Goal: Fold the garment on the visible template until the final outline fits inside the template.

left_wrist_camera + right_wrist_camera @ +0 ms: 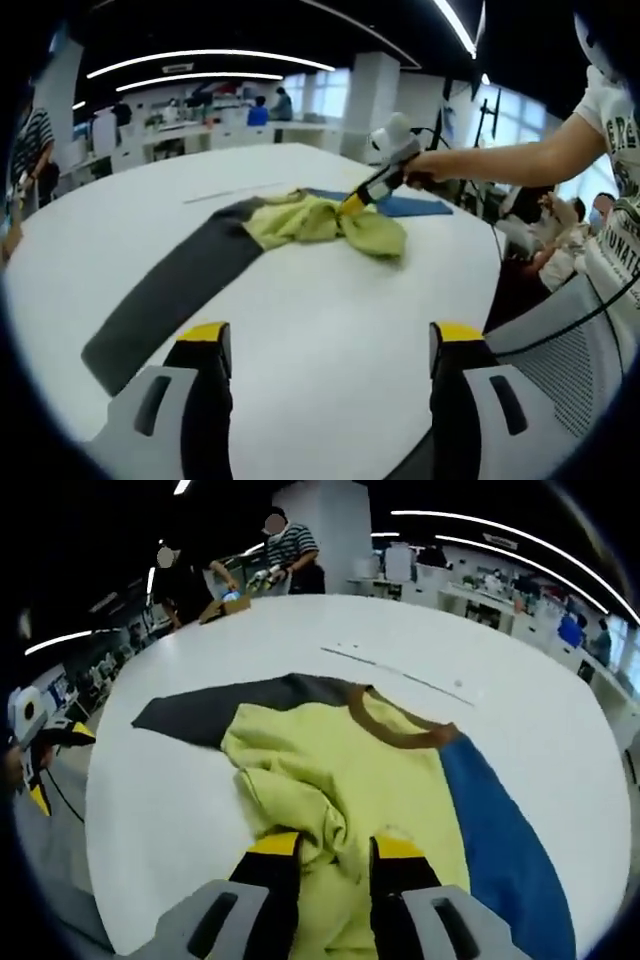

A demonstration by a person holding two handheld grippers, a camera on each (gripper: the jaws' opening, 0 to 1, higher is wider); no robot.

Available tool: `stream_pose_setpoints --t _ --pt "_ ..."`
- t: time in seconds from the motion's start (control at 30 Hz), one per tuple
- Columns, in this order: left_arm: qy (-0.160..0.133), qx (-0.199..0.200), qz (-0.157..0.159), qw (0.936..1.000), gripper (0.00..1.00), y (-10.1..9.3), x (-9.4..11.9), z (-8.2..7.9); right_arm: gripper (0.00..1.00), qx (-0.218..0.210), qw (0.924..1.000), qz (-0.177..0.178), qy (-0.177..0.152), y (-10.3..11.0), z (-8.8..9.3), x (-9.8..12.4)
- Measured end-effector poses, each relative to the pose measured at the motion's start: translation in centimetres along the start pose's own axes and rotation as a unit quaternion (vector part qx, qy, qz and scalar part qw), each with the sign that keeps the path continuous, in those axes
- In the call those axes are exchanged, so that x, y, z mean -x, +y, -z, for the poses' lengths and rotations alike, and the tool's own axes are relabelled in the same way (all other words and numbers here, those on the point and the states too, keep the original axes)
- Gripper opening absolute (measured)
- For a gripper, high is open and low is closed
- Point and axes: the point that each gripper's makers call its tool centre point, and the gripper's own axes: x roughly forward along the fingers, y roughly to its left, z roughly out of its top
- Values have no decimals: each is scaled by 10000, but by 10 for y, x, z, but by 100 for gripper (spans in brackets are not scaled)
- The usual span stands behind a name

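A round white surface point(330, 330) in a large office carries a yellow-green garment point(330, 770), bunched into loose folds. It lies across the meeting point of two flat template strips: a dark grey strip point(170, 295) running toward the near edge and a blue strip point(500, 840) on the other side. The garment has a brown collar band point(400, 730), seen in the right gripper view lying open on top of the cloth near the grey strip.

The right gripper point(335, 850) is down on the garment with its yellow-tipped jaws drawn close together, a fold of yellow cloth pinched between them. In the left gripper view the same gripper point(352, 205) is held by a person's hand point(425, 168), its tip buried in the heap of cloth.

The left gripper point(330, 335) hangs above bare surface, well apart from the garment, its jaws spread wide and holding nothing.

People stand at desks in the background.
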Motion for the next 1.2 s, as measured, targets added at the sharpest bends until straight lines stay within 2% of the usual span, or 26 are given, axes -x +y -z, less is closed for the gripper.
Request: stream_pose_setpoints --t 0.17,0.4,0.6,0.83,1.1,1.2 --pt "-102 42 42 9999 76 6 -7 -10 41 -56 9997 -80 -245 8 -2 23" --pt "-181 62 89 9998 73 14 -17 -21 60 -80 9991 -248 -345 24 6 48" --pt "-245 96 120 9996 69 20 -28 -30 66 -262 9990 -231 -271 29 22 62" --pt "-337 95 49 9994 60 26 -46 -42 64 -410 9988 21 -258 28 37 76" --pt "-331 135 -69 9993 47 37 -69 -51 57 -553 9978 315 -165 32 59 87" --pt "-391 169 -108 9990 43 40 -77 -55 53 -792 9958 415 -210 33 64 89"
